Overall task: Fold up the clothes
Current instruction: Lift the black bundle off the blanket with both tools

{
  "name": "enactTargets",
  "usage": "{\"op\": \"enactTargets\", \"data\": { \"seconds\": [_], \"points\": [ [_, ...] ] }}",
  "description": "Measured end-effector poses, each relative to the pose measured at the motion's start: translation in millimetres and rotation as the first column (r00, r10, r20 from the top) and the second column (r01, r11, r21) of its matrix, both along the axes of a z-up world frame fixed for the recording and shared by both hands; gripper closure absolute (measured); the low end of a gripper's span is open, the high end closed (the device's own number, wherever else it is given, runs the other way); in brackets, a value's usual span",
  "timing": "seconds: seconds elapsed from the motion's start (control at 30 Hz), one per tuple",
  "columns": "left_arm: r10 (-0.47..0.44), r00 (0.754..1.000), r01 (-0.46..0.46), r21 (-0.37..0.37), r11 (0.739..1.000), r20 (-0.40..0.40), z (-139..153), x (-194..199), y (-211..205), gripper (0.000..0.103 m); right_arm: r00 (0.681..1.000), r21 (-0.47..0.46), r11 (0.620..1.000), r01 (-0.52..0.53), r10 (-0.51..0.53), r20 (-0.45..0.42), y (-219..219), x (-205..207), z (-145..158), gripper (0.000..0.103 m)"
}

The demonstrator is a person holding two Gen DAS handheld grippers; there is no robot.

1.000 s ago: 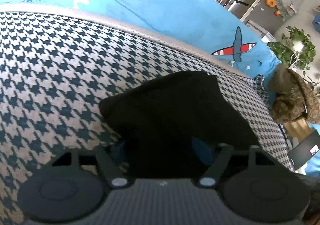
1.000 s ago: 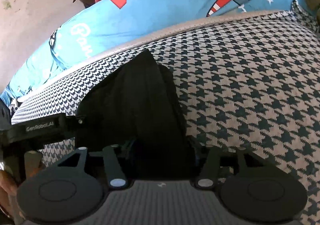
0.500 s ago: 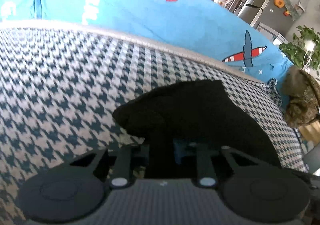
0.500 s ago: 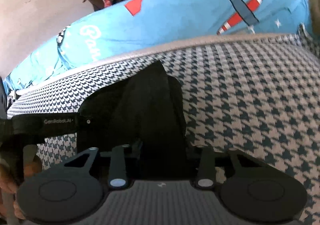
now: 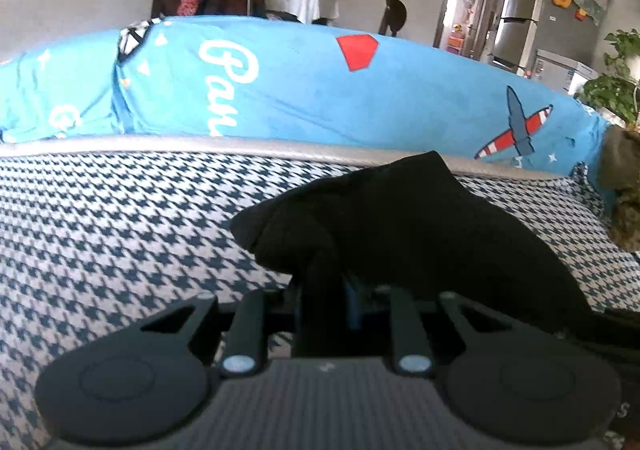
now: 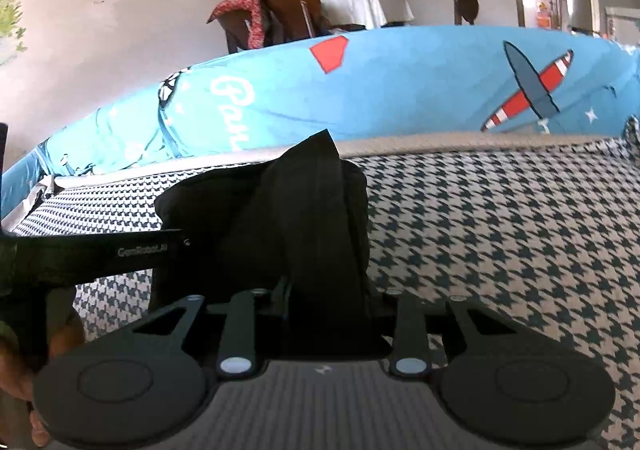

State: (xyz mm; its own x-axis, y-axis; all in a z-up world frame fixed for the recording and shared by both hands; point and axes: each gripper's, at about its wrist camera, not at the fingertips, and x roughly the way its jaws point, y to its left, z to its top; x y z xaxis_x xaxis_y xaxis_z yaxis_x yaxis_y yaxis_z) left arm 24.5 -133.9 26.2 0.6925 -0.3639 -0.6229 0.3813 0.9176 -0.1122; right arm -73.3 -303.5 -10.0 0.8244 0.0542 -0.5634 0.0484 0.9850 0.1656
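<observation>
Cloth (image 5: 420,226) of plain black lies bunched on a houndstooth cover (image 5: 100,218), near its far edge, where a grey border (image 5: 200,144) meets a blue sheet (image 5: 300,90) printed with white script, a red shape and a striped plane. In the left wrist view the left gripper (image 5: 326,302) is closed on a pulled-up fold at the near edge of the cloth; the fabric rises from between its fingers and spreads away to the right in a dark mound. In the right wrist view the right gripper (image 6: 326,302) is likewise clamped on the cloth (image 6: 304,218), which stands up from the fingers in a tall ridge with a pointed tip reaching the grey border (image 6: 440,140). The left gripper (image 6: 104,250) shows there too, as a black bar coming in from the left edge and touching the side of the cloth, with part of a hand (image 6: 24,366) below it. The cover (image 6: 500,234) is bare to the right of the cloth. Behind the blue sheet (image 6: 400,90) stand a brown chair with a red patterned cloth over it (image 6: 256,18), a table with a white cloth (image 6: 360,8), a doorway and a fridge (image 5: 516,26). A leafy plant (image 5: 616,90) sits at the right edge of the left wrist view.
</observation>
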Motion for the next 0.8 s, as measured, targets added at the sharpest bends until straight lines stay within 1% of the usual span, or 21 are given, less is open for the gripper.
{"op": "enactTargets", "data": {
  "seconds": [0.4, 0.8],
  "points": [
    [0.067, 0.997, -0.069, 0.043, 0.997, 0.047, 16.3, -5.7, 23.7, 0.084, 0.998, -0.014, 0.999, -0.048, 0.049, 0.033, 27.0, 5.1, 10.6, 0.071],
    [0.112, 0.989, -0.118, 0.059, 0.991, 0.094, 31.0, -11.3, 52.5, 0.084, 0.994, -0.020, 0.996, -0.088, 0.089, 0.067, 55.1, 10.0, 18.2, 0.071]
  ]
}}
